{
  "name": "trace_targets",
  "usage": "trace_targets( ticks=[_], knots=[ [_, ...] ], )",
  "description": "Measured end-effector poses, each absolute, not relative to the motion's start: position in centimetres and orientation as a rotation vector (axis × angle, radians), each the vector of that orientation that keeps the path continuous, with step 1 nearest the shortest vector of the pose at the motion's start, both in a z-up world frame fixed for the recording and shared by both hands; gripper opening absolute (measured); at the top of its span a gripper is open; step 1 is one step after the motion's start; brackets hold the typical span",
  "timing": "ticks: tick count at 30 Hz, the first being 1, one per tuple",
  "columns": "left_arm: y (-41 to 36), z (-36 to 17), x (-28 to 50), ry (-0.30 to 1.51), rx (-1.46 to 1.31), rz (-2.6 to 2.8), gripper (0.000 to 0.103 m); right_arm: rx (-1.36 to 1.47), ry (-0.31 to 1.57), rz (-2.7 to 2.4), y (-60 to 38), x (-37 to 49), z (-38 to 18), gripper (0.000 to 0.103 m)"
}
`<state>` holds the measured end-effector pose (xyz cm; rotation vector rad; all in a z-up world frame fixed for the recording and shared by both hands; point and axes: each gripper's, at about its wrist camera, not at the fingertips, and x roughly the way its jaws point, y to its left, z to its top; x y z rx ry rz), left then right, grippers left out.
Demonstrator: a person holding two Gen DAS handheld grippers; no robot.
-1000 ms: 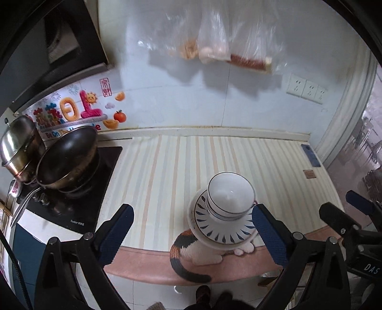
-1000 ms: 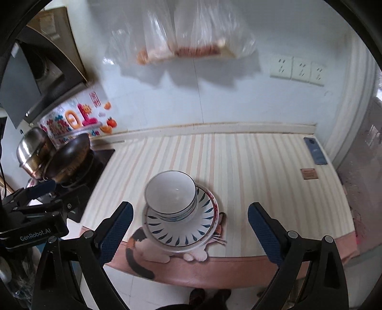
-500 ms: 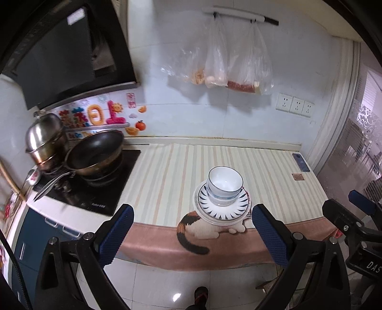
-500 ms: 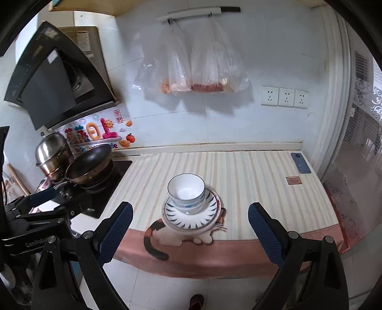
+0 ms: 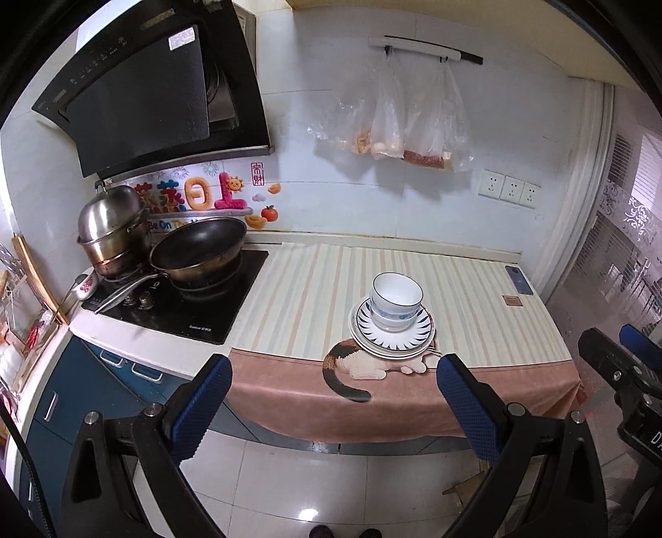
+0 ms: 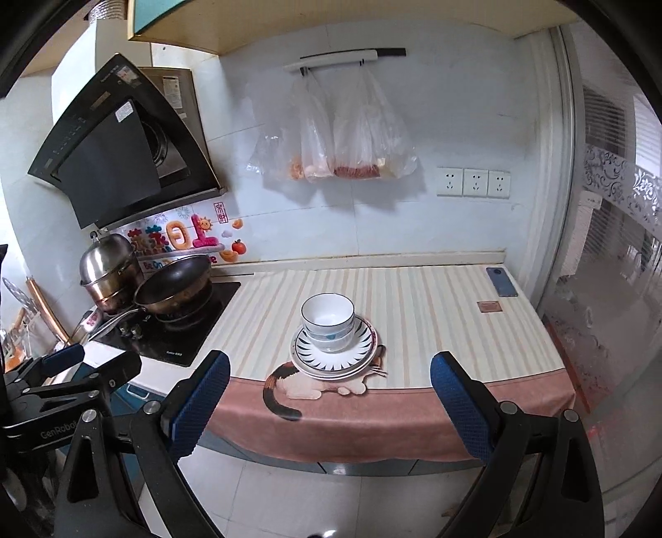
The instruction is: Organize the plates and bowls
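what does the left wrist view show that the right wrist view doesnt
Only the left wrist view shows the right gripper at its right edge, and the blue cabinet drawers under the stove.

Only the right wrist view shows the left gripper at its left edge, and the wooden cabinet underside overhead.

Both show the stacked bowls sitting on the stacked plates near the front of the striped mat, the black wok, the steel pot, the hanging plastic bags and the phone. Each view's own jaws stand wide open, holding nothing.
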<state>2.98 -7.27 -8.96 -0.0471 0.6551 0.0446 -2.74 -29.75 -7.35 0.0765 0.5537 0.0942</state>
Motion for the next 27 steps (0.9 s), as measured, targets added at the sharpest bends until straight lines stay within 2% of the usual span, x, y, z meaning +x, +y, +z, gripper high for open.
trace_targets(
  ticks=[9, 27],
  knots=[
    [-5.7, -8.3, 1.6, 0.624, -0.019, 0.044, 0.102, 0.066, 0.516, 0.069, -27.4, -5.4, -6.4, 0.100],
    [-5.2, -8.5, 0.9, 0.627, -0.029, 0.044, 0.102, 0.071, 0.533, 0.065, -26.0, -5.3, -6.8, 0.100]
  ],
)
